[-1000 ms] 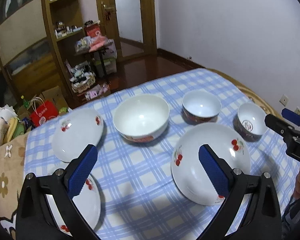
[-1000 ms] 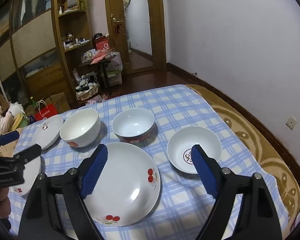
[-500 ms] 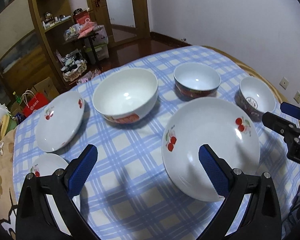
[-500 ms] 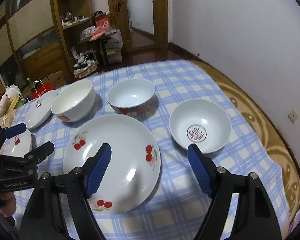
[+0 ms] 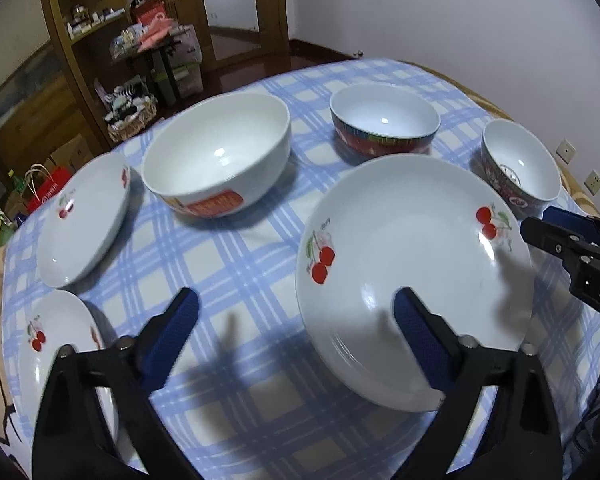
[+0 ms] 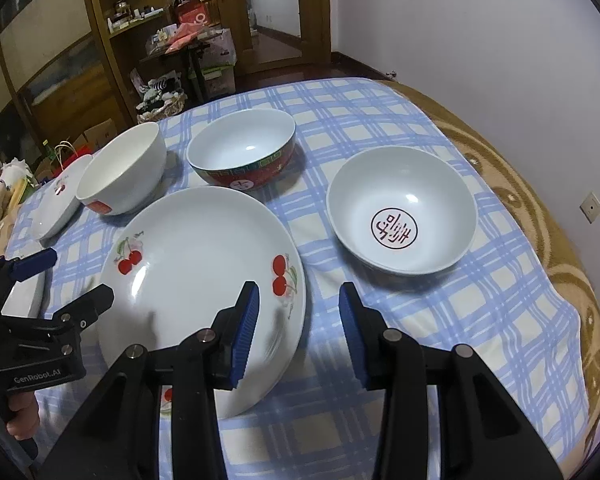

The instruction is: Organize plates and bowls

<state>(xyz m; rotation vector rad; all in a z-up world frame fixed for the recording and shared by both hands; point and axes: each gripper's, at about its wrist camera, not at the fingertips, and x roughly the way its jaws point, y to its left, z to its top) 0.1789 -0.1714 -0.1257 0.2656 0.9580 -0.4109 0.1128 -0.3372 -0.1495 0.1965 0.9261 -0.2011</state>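
A large white cherry plate lies on the checked tablecloth between both grippers. My left gripper hangs low over its left rim. Its jaws are wide and closing, with the rim between them and no pad touching. My right gripper straddles the plate's right rim. Its jaws are closing and the pads stand clear of the plate. Each gripper shows in the other's view: the left gripper and the right gripper.
Behind the plate stand a big white bowl, a red-banded bowl and a small bowl with a red seal. Two small cherry plates lie at the left. The table's edge drops toward shelves and floor clutter.
Both grippers have come down closer to the table and the large plate. The right jaws have narrowed markedly around the plate's rim. The left jaws have narrowed slightly.
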